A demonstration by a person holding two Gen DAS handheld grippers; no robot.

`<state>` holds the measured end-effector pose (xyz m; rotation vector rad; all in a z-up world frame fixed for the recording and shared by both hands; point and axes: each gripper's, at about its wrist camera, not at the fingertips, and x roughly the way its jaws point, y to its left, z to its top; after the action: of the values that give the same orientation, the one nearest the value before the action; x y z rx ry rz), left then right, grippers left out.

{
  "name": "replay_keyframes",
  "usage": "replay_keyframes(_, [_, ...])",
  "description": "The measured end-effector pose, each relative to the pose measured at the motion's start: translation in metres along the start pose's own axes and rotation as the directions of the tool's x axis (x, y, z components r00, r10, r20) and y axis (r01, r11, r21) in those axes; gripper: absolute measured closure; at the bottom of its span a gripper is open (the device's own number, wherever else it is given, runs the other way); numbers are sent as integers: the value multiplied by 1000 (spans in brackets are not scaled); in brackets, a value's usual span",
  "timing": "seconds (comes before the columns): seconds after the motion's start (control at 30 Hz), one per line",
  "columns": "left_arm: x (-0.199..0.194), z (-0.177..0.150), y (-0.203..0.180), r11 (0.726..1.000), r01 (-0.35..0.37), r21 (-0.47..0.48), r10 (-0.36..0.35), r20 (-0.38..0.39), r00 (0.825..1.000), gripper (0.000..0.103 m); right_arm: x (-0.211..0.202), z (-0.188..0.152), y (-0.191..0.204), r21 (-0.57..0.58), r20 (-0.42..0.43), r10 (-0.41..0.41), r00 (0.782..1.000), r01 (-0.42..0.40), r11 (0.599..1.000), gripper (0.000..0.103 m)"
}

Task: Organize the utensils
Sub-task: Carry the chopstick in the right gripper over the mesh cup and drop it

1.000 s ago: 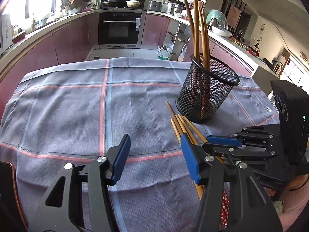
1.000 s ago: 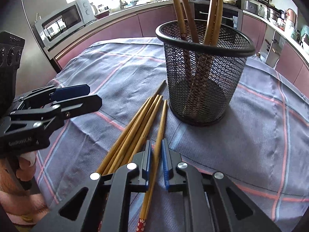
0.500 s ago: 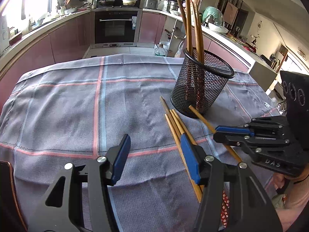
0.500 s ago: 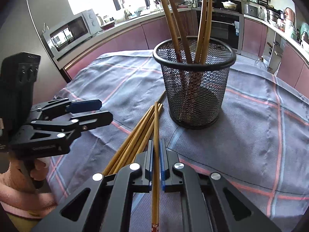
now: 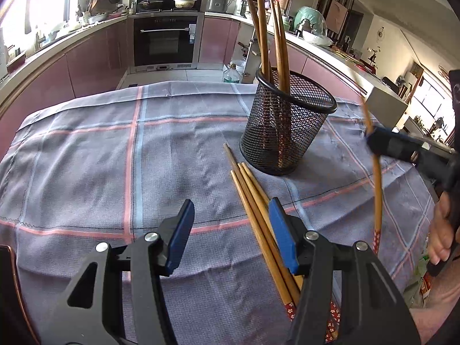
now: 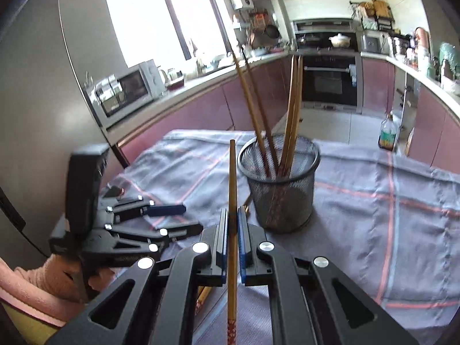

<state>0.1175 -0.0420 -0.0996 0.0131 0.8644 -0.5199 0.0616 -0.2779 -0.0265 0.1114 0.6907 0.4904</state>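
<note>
Right gripper (image 6: 233, 230) clamped on one bamboo chopstick (image 6: 232, 178) beside black mesh holder (image 6: 283, 195), left gripper (image 5: 230, 230) jaws apart, empty, over loose chopsticks (image 5: 253, 198) on checked tablecloth (image 5: 86, 158)

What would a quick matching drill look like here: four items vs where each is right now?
Items:
1. held chopstick
2. loose chopsticks
3. holder
4. left gripper

States:
a. upright on the cloth, chopsticks inside
b. open, nothing between the fingers
c. lying on the cloth
d. clamped in the right gripper, off the cloth

Pairs: 1-d, 2-c, 3-a, 4-b
</note>
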Motion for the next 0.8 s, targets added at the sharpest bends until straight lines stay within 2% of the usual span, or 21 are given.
replay_keyframes(0.3, [1,1,-3,1000,7,6,-7,4,1000,51,-37,36,-5,3,175,-24,984,24,1000,98])
replay_keyframes(0.5, [2,0,-4,1000,10,5,-10,-1,1000,52,-55,70,-4,-17,275,-32,961,39,999,98])
replay_keyframes(0.8, [5,-1,-5,1000,18,8,-18,-7,1000,53,-75,104,-9,-22,376,-68,924,82,996,98])
